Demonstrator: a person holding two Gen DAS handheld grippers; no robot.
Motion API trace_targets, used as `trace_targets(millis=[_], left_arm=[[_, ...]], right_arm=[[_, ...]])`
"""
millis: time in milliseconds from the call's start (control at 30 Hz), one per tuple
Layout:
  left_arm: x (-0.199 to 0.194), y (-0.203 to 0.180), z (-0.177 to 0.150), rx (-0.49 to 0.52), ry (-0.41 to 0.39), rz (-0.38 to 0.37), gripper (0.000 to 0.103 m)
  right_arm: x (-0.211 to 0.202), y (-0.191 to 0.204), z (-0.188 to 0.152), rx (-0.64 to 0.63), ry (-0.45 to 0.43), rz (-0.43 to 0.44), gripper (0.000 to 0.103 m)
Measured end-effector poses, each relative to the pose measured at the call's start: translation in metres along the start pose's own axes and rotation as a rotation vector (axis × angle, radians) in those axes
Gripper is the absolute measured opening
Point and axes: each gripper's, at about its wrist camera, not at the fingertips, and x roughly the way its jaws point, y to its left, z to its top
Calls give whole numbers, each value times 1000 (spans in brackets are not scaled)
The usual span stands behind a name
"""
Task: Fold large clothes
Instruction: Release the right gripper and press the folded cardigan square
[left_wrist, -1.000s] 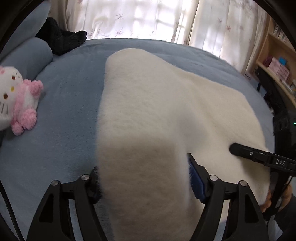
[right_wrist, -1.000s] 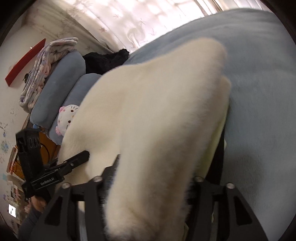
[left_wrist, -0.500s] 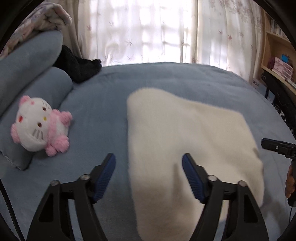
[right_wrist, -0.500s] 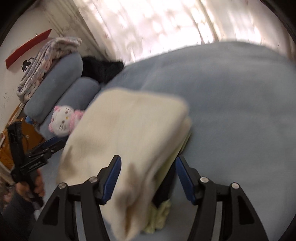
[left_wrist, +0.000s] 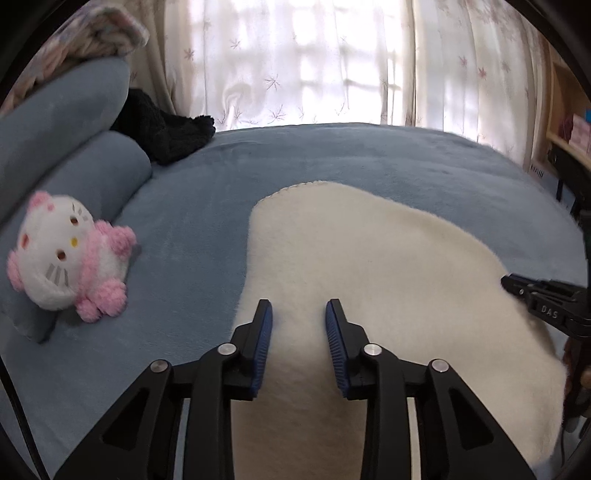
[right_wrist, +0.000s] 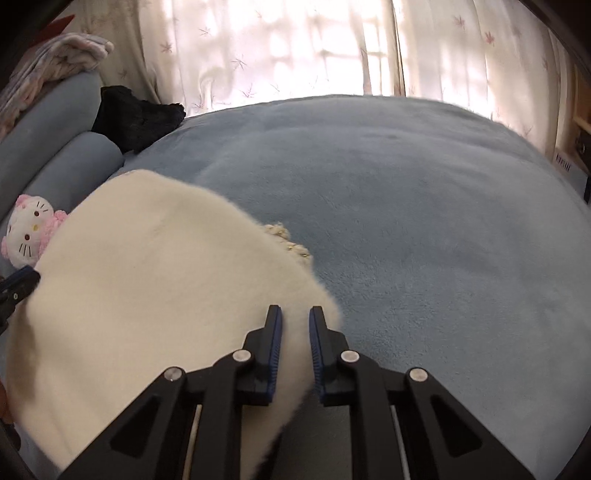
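Layout relative to the bed (left_wrist: 207, 206). The folded fleece garment (left_wrist: 388, 280) lies on the bed, on its near side. Left of the garment, a plush toy (left_wrist: 66, 258) rests on the bed against the lower pillow (left_wrist: 99, 173); a second pillow (left_wrist: 55, 122) is stacked behind that one, with a bundled blanket (left_wrist: 81, 40) on top. A dark garment (left_wrist: 166, 136) sits at the bed's far left corner beside the pillows. Curtains (left_wrist: 314, 62) hang behind the bed; a shelf (left_wrist: 569, 122) stands at its right.

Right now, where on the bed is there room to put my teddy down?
The big bare patch of blue bed runs between the cream blanket and the curtains. It is crowded by the pillows, where the plush cat and black clothing sit.
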Motion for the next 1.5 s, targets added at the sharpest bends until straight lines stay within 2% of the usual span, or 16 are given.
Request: trace_targets(millis=[67, 167, 267, 367, 533, 667, 733, 800, 867, 933, 967, 1100, 1267, 1400, 1500], left_arm=[[3, 5, -4, -24, -5, -1, 40], [1, 12, -7, -65, -6, -10, 45], [-11, 14, -6, -84, -6, 2, 45], [-35, 12, -13, -79, -14, 21, 45], [-80, 2, -44, -32, -9, 17, 43], [-106, -7, -74, 0, -7, 0, 43], [-109, -8, -92, 21, 8, 22, 43], [-101, -4, -105, 24, 48, 59, 43], [-89, 11, -117, -43, 90, 15, 45], [-88, 20, -120, -108, 93, -26, 46], [-89, 20, -119, -110, 91, -22, 46], [-95, 10, -118, -85, 81, 19, 45], [-116, 3, -118, -112, 104, -2, 45], [-147, -5, -119, -106, 97, -14, 45], [-180, -14, -122, -95, 88, -24, 45]], right_arm=[[0, -1, 3, 9, -4, -3, 20], [-7, -1, 6, 15, 6, 9, 23], [-26, -4, 6, 43, 15, 42, 23], [-61, 9, -5, 2, -10, 101, 23], [-117, 38, -48, -90, -27, 225, 23], [-134, 54, -88, -124, 15, 290, 23], [-131, 55, -105, -138, 34, 269, 23], [-118, 47, -122, -147, 64, 171, 23], [-102, 28, -134, -83, 108, 196, 30], [-98, 14, -138, -10, 129, 240, 33], [-101, 12, -137, -3, 125, 245, 33], [-119, 20, -135, -34, 104, 222, 33], [-144, 20, -145, -43, 104, 230, 33], [-176, 15, -153, -34, 103, 244, 33], [-215, 9, -161, -27, 84, 258, 33]])
